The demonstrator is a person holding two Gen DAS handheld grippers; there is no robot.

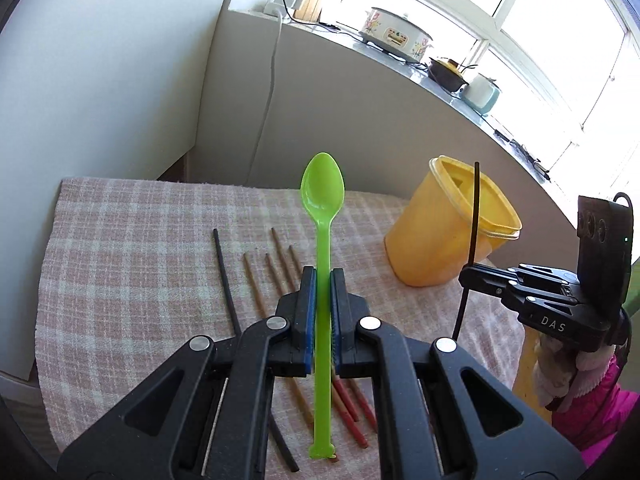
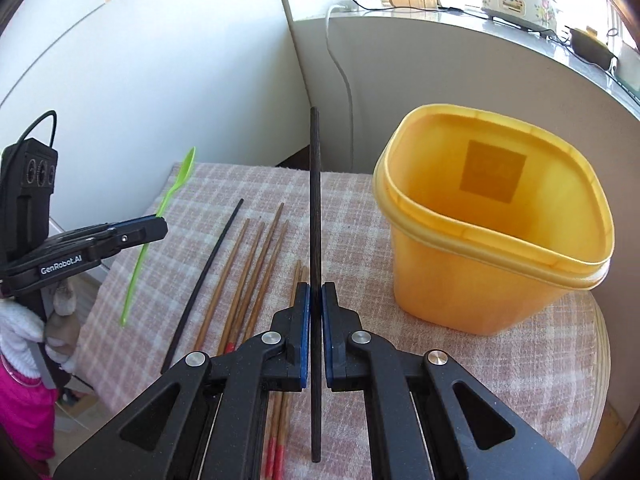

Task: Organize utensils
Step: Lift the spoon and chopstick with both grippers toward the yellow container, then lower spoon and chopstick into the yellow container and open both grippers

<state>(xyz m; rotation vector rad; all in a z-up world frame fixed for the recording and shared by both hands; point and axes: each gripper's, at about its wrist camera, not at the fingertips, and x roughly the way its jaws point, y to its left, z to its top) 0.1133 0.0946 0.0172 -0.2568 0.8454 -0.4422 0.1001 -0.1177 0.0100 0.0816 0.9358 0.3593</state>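
My left gripper (image 1: 322, 276) is shut on a green plastic spoon (image 1: 322, 200), held above the checked cloth with its bowl pointing away; the spoon also shows in the right wrist view (image 2: 176, 188). My right gripper (image 2: 316, 290) is shut on a black chopstick (image 2: 315, 200), held upright left of the empty yellow tub (image 2: 496, 240). In the left wrist view the right gripper (image 1: 470, 270) holds the chopstick (image 1: 474, 208) in front of the tub (image 1: 448, 224). Several brown chopsticks (image 2: 248, 276) and another black chopstick (image 2: 208, 276) lie on the cloth.
The pink checked cloth (image 1: 132, 264) covers a small round table (image 2: 600, 344). A grey wall and a ledge with a floral cooker (image 1: 394, 34), pots and cables stand behind. A person's pink sleeve (image 1: 596, 408) is at the right.
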